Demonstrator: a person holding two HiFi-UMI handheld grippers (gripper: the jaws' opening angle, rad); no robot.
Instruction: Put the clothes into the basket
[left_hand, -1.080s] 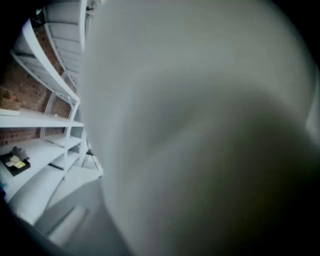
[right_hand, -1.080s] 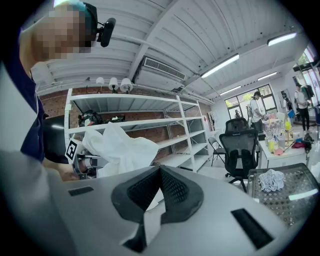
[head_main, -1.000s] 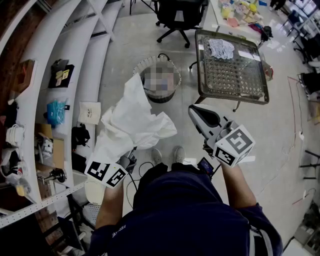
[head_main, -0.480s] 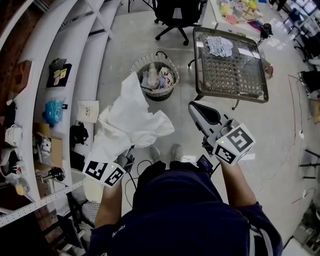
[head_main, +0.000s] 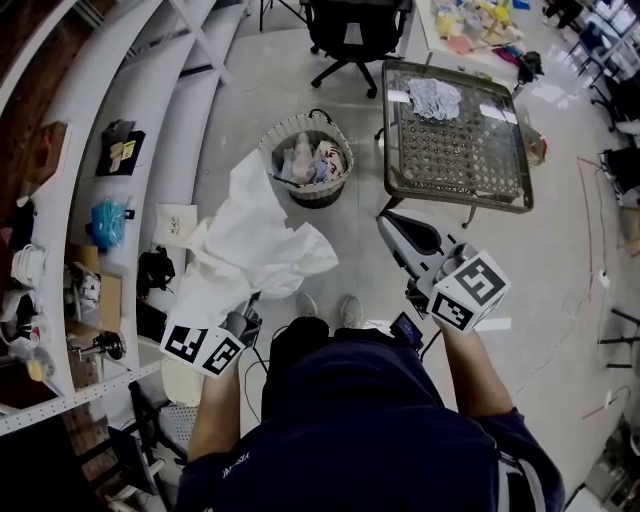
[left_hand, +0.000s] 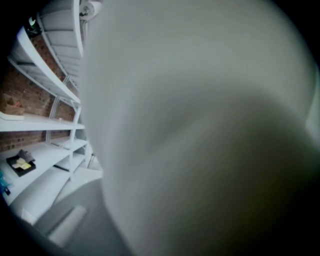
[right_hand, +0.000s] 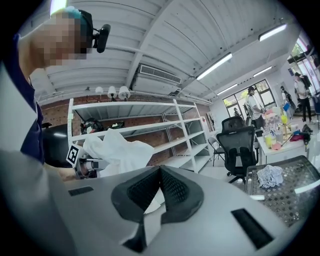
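A large white garment hangs crumpled from my left gripper, which is shut on it at the lower left. The cloth hides the jaws and fills the left gripper view. Ahead on the floor stands the round woven basket with several clothes inside. My right gripper is shut and holds nothing; its dark pads meet in the right gripper view. There the white garment shows to the left. A grey-white cloth lies on the mesh table.
White shelving with small items runs along the left. A black office chair stands behind the basket. A cluttered desk is at the far right. My feet stand on bare grey floor between the basket and me.
Both grippers have moved a little forward, and the basket and table sit slightly nearer. The white garment stays in the left gripper; the right gripper stays shut.
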